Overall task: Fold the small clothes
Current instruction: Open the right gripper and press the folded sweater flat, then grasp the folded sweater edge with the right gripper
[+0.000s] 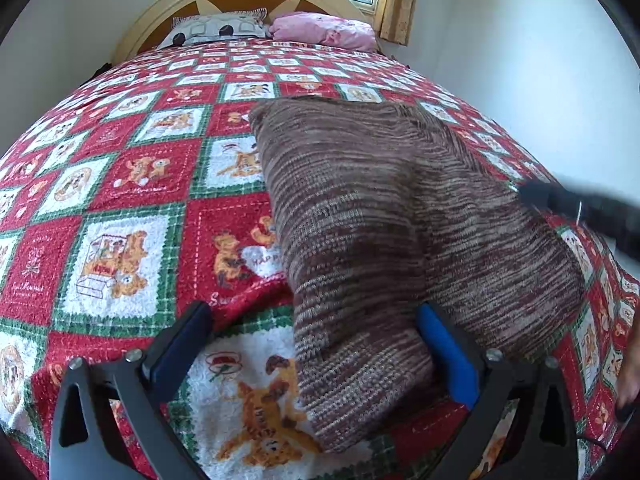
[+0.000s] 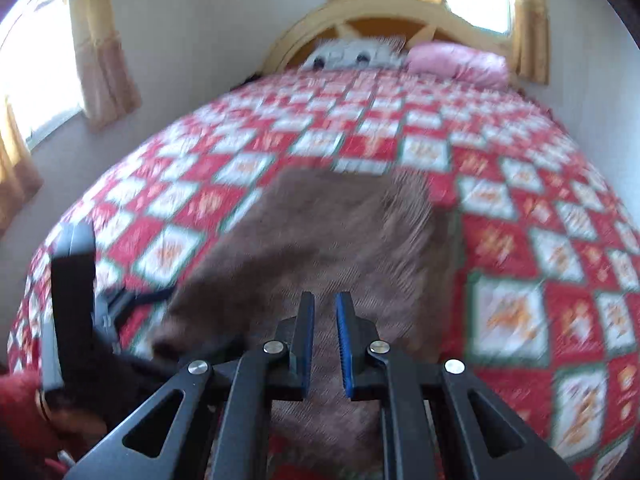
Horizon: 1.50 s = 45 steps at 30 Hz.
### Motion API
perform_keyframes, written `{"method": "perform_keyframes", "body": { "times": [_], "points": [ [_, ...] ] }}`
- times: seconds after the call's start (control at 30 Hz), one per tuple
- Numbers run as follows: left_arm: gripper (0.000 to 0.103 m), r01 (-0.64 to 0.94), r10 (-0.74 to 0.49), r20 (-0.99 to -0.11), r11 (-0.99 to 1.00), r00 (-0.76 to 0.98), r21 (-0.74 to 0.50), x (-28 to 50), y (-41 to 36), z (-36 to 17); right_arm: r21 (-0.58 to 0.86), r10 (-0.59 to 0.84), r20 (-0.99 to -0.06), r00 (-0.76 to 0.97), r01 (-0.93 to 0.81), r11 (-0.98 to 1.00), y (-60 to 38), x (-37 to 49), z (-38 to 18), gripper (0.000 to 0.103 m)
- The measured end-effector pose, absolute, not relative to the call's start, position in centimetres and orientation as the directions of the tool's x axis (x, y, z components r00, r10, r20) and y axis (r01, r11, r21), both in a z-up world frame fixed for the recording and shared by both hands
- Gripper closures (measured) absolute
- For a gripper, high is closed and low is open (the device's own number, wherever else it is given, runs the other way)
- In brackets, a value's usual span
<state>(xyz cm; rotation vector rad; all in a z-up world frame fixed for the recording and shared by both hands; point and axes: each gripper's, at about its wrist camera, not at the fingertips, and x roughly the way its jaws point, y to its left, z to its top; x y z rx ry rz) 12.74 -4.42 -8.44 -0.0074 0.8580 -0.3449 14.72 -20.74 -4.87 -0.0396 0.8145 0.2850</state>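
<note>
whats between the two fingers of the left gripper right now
In the left wrist view, the near end of the brown knit garment lies between the open left gripper's fingers, beside the blue right pad, with bedspread filling the rest.

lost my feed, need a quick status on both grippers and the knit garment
Left hand-held gripper open, astride brown knit garment's near edge. Right hand-held gripper nearly closed over it, grip unclear. Garment on bedspread; nothing blocking.
</note>
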Motion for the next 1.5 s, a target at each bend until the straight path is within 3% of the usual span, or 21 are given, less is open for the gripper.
{"method": "perform_keyframes", "body": {
  "times": [0.1, 0.27, 0.7, 0.73, 0.8, 0.83, 0.87, 0.97, 1.1, 1.4, 1.5],
  "points": [
    [0.000, 0.294, -0.298, -0.740, 0.945, 0.603, -0.141, 12.7, -4.4, -8.5, -0.029, 0.116, -0.773, 0.624, -0.216, 0.976, -20.9, 13.5, -8.1, 0.092],
    [0.000, 0.293, -0.282, -0.745, 0.948, 0.605, -0.122, 12.6, -4.6, -8.5, 0.133, 0.210, -0.737, 0.643, -0.166, 0.977, -23.3, 11.1, -9.1, 0.092],
    [0.000, 0.289, -0.285, -0.742, 0.949, 0.606, -0.128, 12.6, -4.5, -8.4, 0.168, 0.164, -0.748, 0.644, -0.056, 0.984, -23.7, 8.7, -8.1, 0.091],
    [0.000, 0.287, -0.286, -0.741, 0.949, 0.607, -0.132, 12.6, -4.4, -8.4, 0.191, 0.166, -0.743, 0.648, -0.033, 0.981, -23.9, 8.1, -7.6, 0.088],
    [0.000, 0.281, -0.283, -0.742, 0.951, 0.608, -0.131, 12.5, -4.3, -8.4, 0.243, 0.187, -0.717, 0.671, -0.011, 0.970, -24.3, 7.0, -6.7, 0.063],
    [0.000, 0.277, -0.275, -0.743, 0.953, 0.611, -0.125, 12.4, -4.4, -8.4, 0.258, 0.190, -0.704, 0.684, -0.003, 0.966, -24.5, 6.6, -6.5, 0.038],
    [0.000, 0.274, -0.268, -0.744, 0.954, 0.613, -0.118, 12.3, -4.4, -8.4, 0.277, 0.188, -0.679, 0.710, 0.011, 0.961, -24.8, 6.0, -5.9, 0.023],
    [0.000, 0.268, -0.266, -0.751, 0.956, 0.605, -0.122, 12.0, -4.2, -8.3, 0.368, 0.229, -0.614, 0.755, 0.018, 0.929, -26.1, 5.5, -4.8, 0.022],
    [0.000, 0.298, -0.320, -0.765, 0.938, 0.559, -0.174, 11.1, -2.9, -7.7, 0.483, 0.294, -0.600, 0.744, 0.045, 0.874, -27.8, 6.9, -4.7, 0.022],
    [0.000, 0.122, -0.520, -0.690, 0.833, 0.503, -0.539, 15.6, 1.4, -5.8, 0.463, 0.256, -0.625, 0.737, 0.085, 0.882, -29.2, 12.5, -4.8, 0.022],
    [0.000, 0.061, -0.537, -0.693, 0.809, 0.481, -0.585, 17.9, 0.7, -6.3, 0.406, 0.229, -0.650, 0.725, 0.076, 0.911, -28.9, 15.0, -5.3, 0.022]
  ]
}}
